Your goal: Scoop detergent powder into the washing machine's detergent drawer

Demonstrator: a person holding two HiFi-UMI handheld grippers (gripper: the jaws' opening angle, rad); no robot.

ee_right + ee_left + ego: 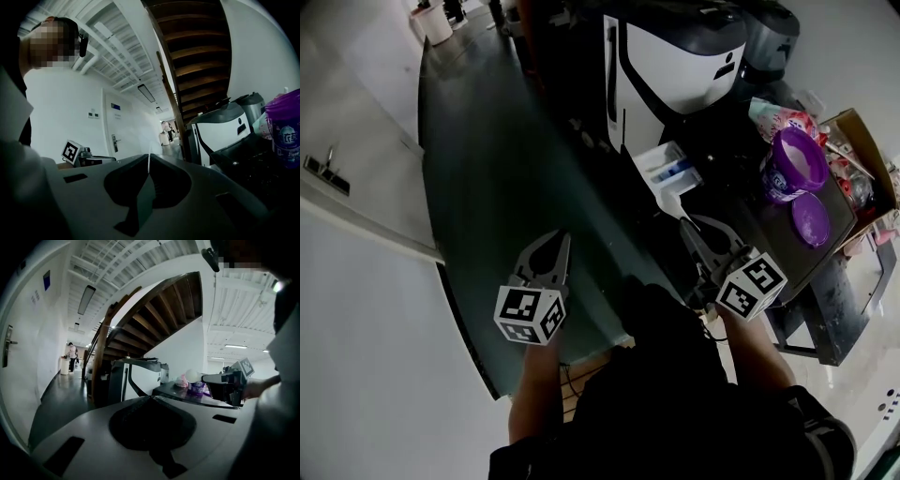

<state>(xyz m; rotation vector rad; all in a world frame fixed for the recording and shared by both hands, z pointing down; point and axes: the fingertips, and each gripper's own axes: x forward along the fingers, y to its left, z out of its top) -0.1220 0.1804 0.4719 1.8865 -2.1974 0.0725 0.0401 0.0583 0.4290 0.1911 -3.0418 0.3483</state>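
— Where does the head view sit?
— High above, facing steeply down on the left gripper (562, 237), right gripper (684, 223) and washing machine (675, 66).
— And the gripper views?
— Low, close behind their own jaws, facing level along them. Both share the washing machine and the purple tub (198, 388).

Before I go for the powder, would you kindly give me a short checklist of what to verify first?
1. Detergent drawer pulled out of the washing machine: ok.
2. Purple tub open, lid lying beside it: ok.
3. Scoop in sight: cannot tell.
4. Left gripper empty, jaws together: ok.
5. Right gripper open to grasp: not ok, jaws together, nothing between them.
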